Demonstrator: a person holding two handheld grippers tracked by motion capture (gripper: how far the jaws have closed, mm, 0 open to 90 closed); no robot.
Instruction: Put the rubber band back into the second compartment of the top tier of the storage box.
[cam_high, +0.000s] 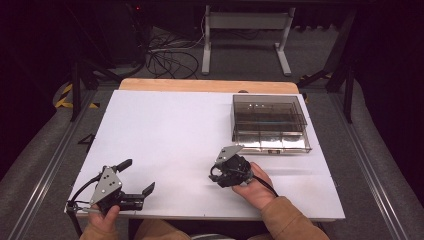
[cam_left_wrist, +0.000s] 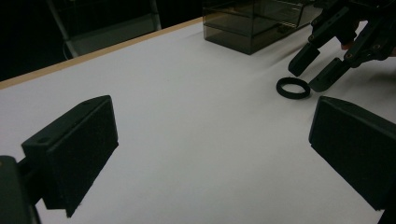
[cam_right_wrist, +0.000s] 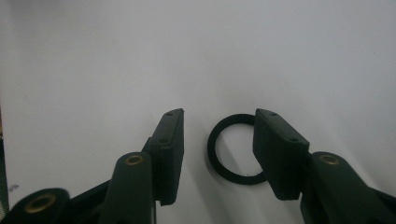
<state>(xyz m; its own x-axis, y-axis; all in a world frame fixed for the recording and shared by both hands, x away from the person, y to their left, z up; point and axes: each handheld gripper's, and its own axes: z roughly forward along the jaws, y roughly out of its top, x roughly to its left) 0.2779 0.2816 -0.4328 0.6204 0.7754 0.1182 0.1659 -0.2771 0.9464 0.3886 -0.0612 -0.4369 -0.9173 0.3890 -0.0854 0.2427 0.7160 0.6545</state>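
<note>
Grippers are sitting low over the white table (cam_high: 165, 125) in the high view, the left gripper (cam_high: 136, 176) gaping wide and empty. Beyond its jaws, the left gripper view is showing a black ring (cam_left_wrist: 293, 87) lying flat. The right gripper (cam_right_wrist: 217, 140) is hovering half open, straddling the ring's edge without gripping it.

1. Black ring (cam_right_wrist: 232, 149) partly covered on one side by a jaw of the right gripper (cam_right_wrist: 218, 154).
2. Left gripper (cam_left_wrist: 210, 154) jaws cropped at the bottom and right edges.
3. Smoky box (cam_left_wrist: 254, 23) cut off at the top.
</note>
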